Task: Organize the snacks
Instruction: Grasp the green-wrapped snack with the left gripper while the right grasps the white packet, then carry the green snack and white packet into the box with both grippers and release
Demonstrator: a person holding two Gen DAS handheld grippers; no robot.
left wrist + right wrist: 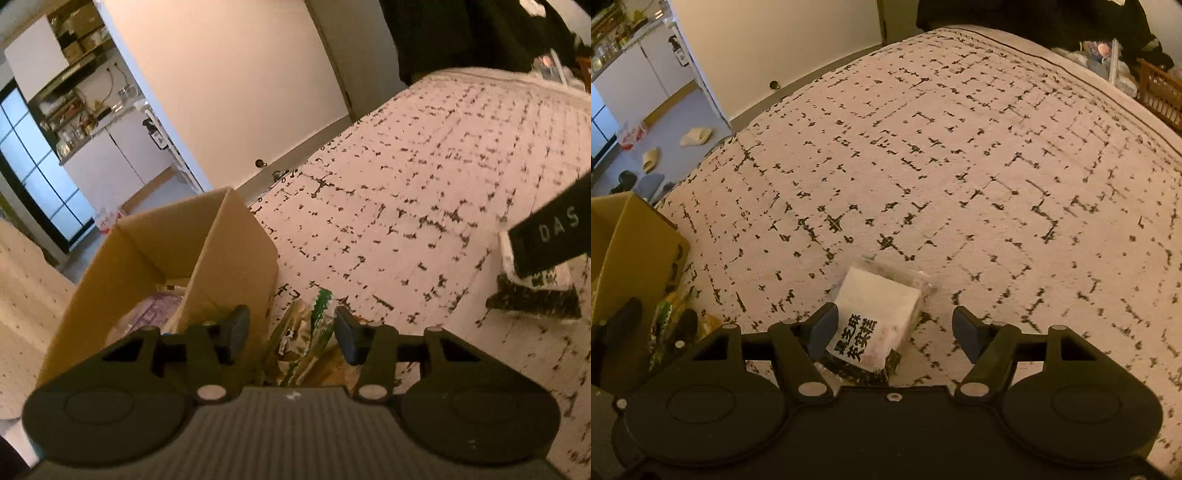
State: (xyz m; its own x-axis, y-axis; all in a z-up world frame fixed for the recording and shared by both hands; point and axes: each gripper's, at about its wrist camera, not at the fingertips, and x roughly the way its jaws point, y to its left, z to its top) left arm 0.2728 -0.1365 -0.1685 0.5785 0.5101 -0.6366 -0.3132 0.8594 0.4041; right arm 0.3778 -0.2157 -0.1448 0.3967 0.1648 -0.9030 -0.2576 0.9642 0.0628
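Since the white-labelled snack packet (pixel 877 325) looks light, crinkly and slippery (contents likely brittle), I'd pinch its middle with my right tool (pixel 892 328), now spread astride it

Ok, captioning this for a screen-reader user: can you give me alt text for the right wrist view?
The right gripper hangs open over a white-labelled snack packet with dark print, lying on a pale rug with black marks. At the left edge stand a cardboard box and a green packet.
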